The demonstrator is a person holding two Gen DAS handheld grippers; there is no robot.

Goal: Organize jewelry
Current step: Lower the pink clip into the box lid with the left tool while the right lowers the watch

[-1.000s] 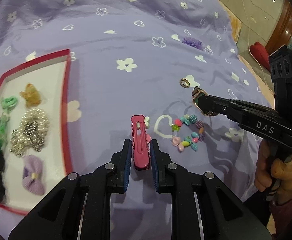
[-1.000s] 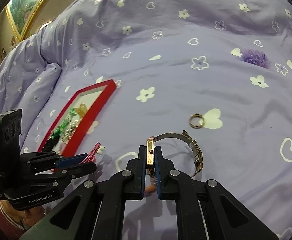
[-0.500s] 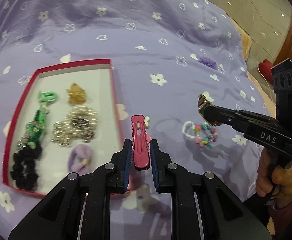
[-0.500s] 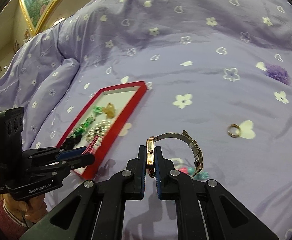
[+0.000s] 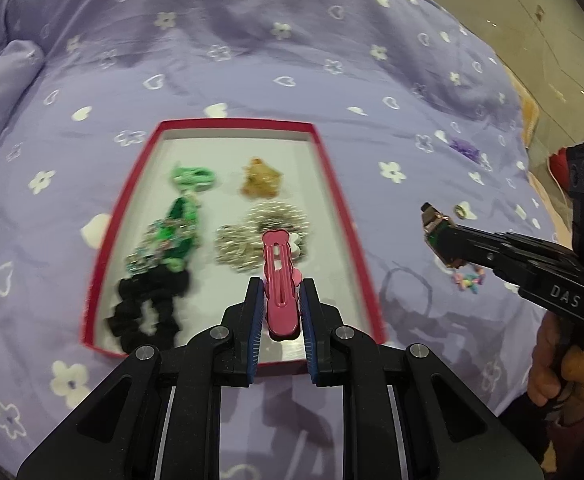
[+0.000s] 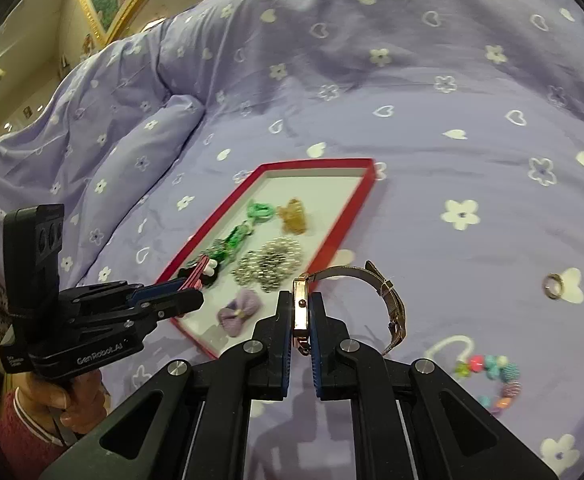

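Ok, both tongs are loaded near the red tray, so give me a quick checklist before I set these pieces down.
1. Left tongs shut on pink hair clip: ok.
2. Right tongs shut on watch, strap hanging free: ok.
3. Clip over the red tray: ok.
4. Watch over the tray: not ok; in the left view it hangs right of the rim.
5. Bare tray floor for both: ok at the far end; near end crowded by purple bow and silver beads.
6. Ring and bead bracelet left on the bedspread: not ok.
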